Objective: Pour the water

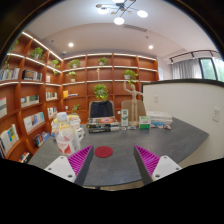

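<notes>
Looking forward from the gripper view, I am holding the gripper (104, 168) with its fingers apart and empty over the grey table (150, 145), while the jug (66, 131) is standing beyond them, so pouring is not yet starting.

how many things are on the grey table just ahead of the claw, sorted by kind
Clear bottle or pitcher with a pale cap, beside the left finger: 1
Red round coaster, ahead of the open claw and between its fingers: 1
Small boxes and items at the table's far edge: too small to count
Total countable: 2
</notes>
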`<act>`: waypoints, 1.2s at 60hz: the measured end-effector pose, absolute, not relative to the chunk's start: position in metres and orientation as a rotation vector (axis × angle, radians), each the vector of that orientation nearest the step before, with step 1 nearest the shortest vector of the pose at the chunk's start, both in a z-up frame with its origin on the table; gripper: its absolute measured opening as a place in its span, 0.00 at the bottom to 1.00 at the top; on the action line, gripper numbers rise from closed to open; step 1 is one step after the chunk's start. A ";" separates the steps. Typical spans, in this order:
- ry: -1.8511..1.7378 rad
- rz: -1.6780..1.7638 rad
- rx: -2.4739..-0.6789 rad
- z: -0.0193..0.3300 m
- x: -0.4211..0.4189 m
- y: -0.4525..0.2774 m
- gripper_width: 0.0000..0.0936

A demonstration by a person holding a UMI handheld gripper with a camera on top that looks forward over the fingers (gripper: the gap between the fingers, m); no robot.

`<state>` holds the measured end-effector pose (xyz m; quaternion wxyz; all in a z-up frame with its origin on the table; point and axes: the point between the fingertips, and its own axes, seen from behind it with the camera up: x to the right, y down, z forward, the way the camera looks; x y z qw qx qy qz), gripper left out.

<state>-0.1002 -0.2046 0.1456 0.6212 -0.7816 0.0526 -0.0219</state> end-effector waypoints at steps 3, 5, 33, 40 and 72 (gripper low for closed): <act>0.093 -0.028 -1.811 0.135 -0.112 -0.204 0.91; 0.070 -0.019 -1.817 0.128 -0.123 -0.206 0.91; -0.055 0.009 -1.724 0.102 -0.236 -0.147 0.93; -0.071 0.028 -1.742 0.095 -0.247 -0.123 0.90; -0.095 0.017 -1.676 0.104 -0.254 -0.098 0.37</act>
